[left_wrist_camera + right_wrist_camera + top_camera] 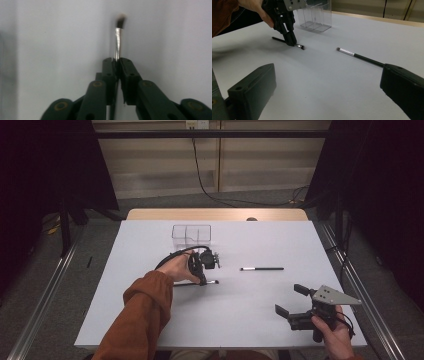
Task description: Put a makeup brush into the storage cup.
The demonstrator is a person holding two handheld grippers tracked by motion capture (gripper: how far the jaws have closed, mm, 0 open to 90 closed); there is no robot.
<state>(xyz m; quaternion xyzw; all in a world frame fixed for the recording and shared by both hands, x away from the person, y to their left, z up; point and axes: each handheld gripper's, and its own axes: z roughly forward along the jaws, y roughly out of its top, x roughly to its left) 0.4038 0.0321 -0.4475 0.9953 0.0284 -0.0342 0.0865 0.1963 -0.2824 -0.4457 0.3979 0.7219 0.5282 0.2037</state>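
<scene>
Brush (pixel 186 283) lies flat on the white table (pixel 150 320), just in front of the clear organizer (pixel 192 236), and my left gripper (pixel 117 61) has its jaws pinched tight on it near the metal ferrule, pointing down at the tabletop. The bristle end pokes out just past my tips in the left gripper view. A second brush (pixel 262 268) lies to the right, well apart, bristles toward the first. My right gripper (pixel 290 300) sits near the table's front right corner with its jaws spread wide, empty, facing the second brush across bare tabletop.
</scene>
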